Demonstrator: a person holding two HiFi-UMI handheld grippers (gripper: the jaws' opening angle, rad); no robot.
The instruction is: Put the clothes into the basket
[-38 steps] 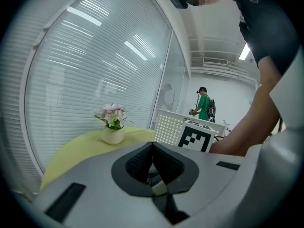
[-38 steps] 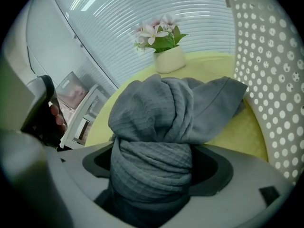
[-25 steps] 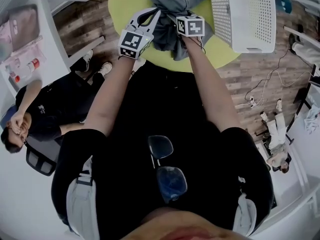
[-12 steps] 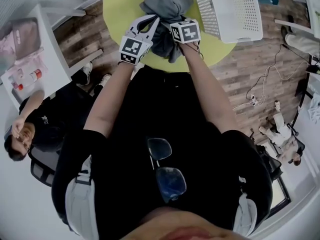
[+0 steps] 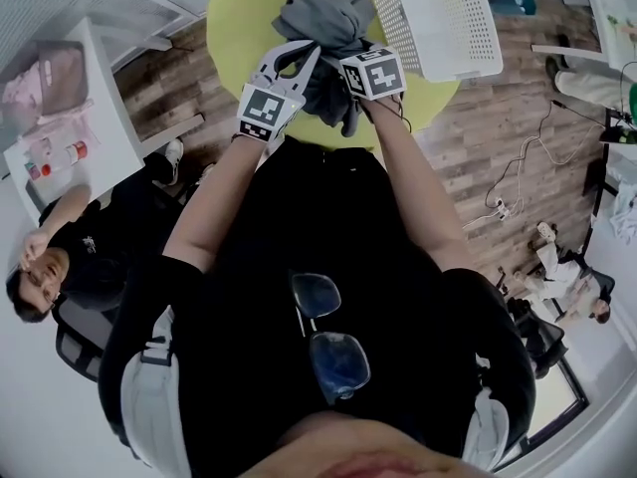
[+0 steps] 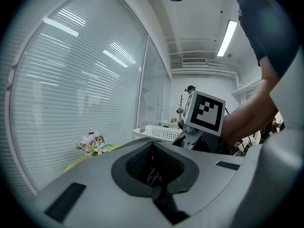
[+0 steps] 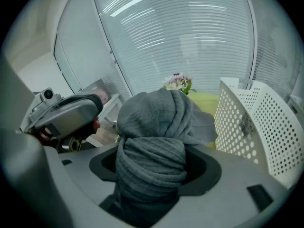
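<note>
counter [image 5: 239,18]: round, yellow-green, beneath left tool [image 5: 305,52] and right tool [image 7: 152,167] | flowers [image 7: 177,83]: pink-white, on counter beyond right tool | seated person [image 5: 90,237]: well left of left tool, by white desk [image 5: 100,88] | cables [image 5: 498,203]: wooden floor [image 5: 468,137], right of right tool | glasses [image 5: 328,337]: on black shirt [image 5: 289,217]

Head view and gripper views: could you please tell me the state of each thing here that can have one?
Grey garment: bunched up, gripped by both grippers, not in the basket.
Right gripper: jaws closed on a thick roll of the garment.
Left gripper: jaws together, pinching a thin fold of dark cloth.
White basket: on the green table, beside the garment; its inside is not visible.
</note>
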